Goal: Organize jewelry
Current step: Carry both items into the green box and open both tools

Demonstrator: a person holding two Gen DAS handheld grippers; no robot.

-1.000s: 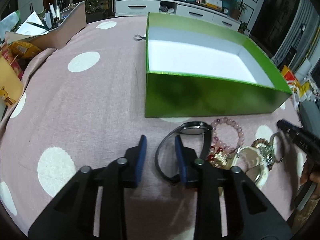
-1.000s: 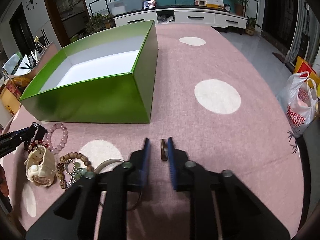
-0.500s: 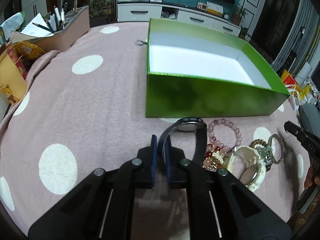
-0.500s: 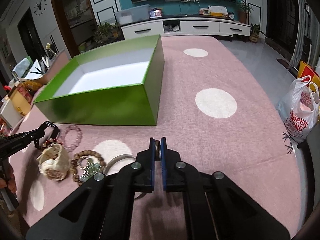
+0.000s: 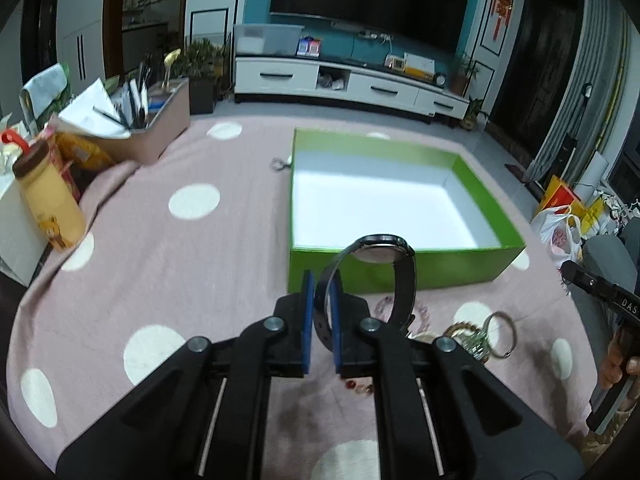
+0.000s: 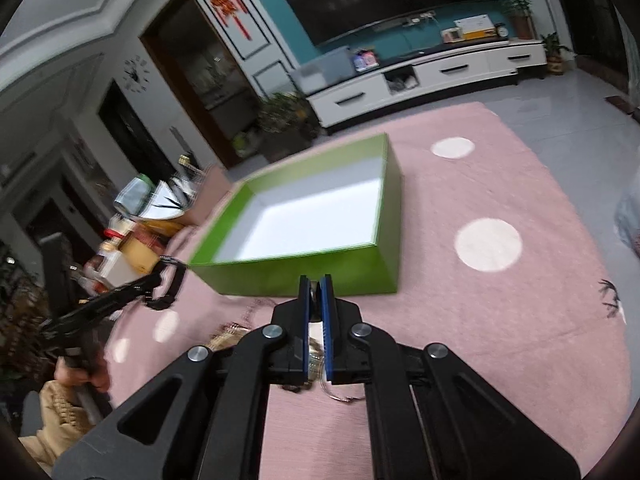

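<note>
My left gripper (image 5: 321, 280) is shut on the strap of a black watch (image 5: 382, 249) and holds it up in front of the open green box (image 5: 404, 276). My right gripper (image 6: 316, 286) is shut on a small brown ring (image 6: 315, 293), lifted above the cloth before the green box (image 6: 320, 270). Several pieces stay on the pink cloth: a pink bead bracelet (image 5: 382, 305), a metal bangle (image 5: 500, 330) and beads. The box holds nothing I can see.
A pink polka-dot cloth (image 5: 192, 240) covers the table. A pen-and-paper organiser (image 5: 132, 132) and a yellow bottle (image 5: 50, 204) stand at the left. A small clip (image 5: 278, 165) lies by the box's far corner. Bags (image 5: 560, 232) sit on the floor at the right.
Both grippers closed, the left on the watch strap and the right on the ring, then rose from the cloth with their pieces. The right view has tilted.
</note>
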